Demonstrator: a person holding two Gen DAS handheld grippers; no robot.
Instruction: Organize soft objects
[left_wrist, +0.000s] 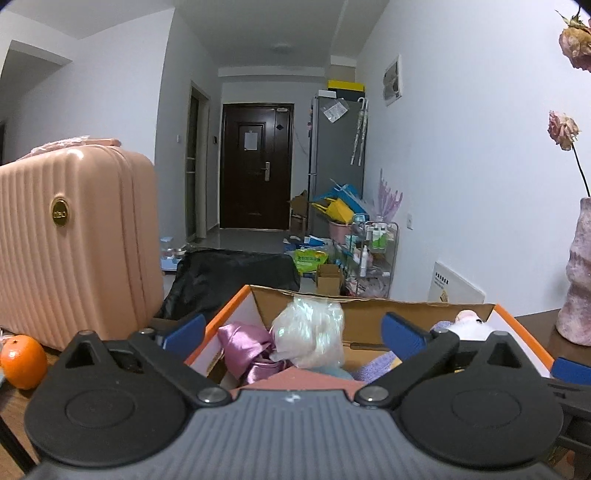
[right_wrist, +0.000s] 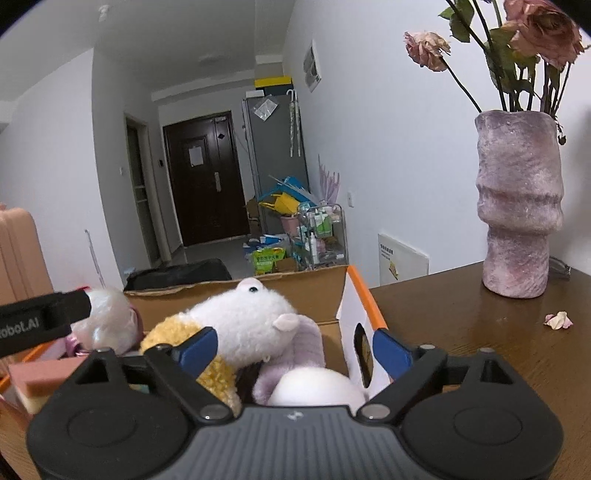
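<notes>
Both tongs, left (left_wrist: 293, 328) and right (right_wrist: 293, 349), gape over the cardboard box (left_wrist: 373, 314); ahead, the light, squashy plush toy (right_wrist: 243, 321) suits a mid-body pinch.

Orange-edged box (left_wrist: 229, 310), white plush (right_wrist: 247, 317), purple satin bow (left_wrist: 245, 343), peach ribbed suitcase (left_wrist: 74, 236)
</notes>
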